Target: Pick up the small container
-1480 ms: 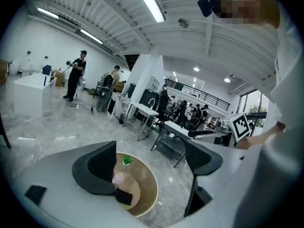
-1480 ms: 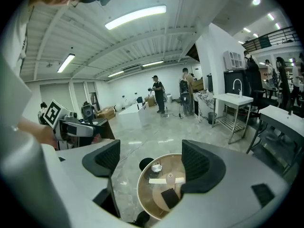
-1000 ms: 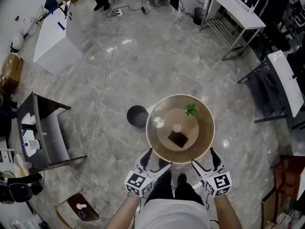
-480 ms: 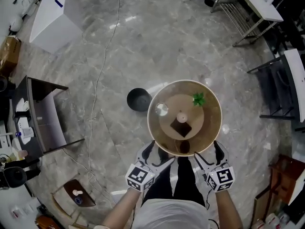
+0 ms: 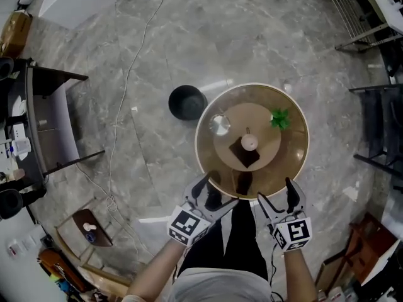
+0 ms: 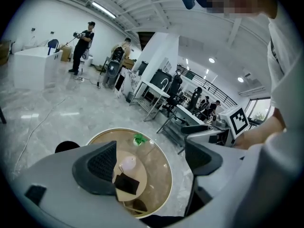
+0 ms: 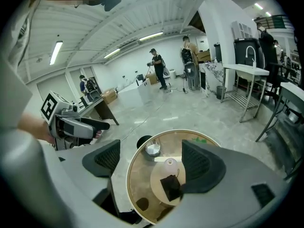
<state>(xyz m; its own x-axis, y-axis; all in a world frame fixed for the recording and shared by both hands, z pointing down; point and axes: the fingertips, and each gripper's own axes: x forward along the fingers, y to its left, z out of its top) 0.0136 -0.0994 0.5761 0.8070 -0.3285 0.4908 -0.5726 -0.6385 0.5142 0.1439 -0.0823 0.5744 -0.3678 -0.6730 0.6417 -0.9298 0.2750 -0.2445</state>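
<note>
A round glass-topped table (image 5: 296,162) stands in front of me with a wooden disc under the glass. On it sit a small silvery container (image 5: 220,124), a small pale jar (image 5: 249,142), a black square pouch (image 5: 243,155) and a green plant (image 5: 279,118). My left gripper (image 5: 211,197) and right gripper (image 5: 277,199) hover side by side at the table's near edge, both open and empty. In the left gripper view the left gripper (image 6: 152,163) looks past the jar (image 6: 127,164). In the right gripper view the right gripper (image 7: 151,160) frames the silvery container (image 7: 153,149) and the jar (image 7: 171,164).
A black round bin (image 5: 187,102) stands on the marble floor just left of the table. A dark desk (image 5: 47,121) is at the far left, with a cable (image 5: 123,106) trailing across the floor. Metal racks (image 5: 352,17) stand at the upper right. People (image 7: 158,65) stand far off.
The view has slid forward and left, so the table sits higher and further right in the picture. Both grippers stay open at the table's near edge.
</note>
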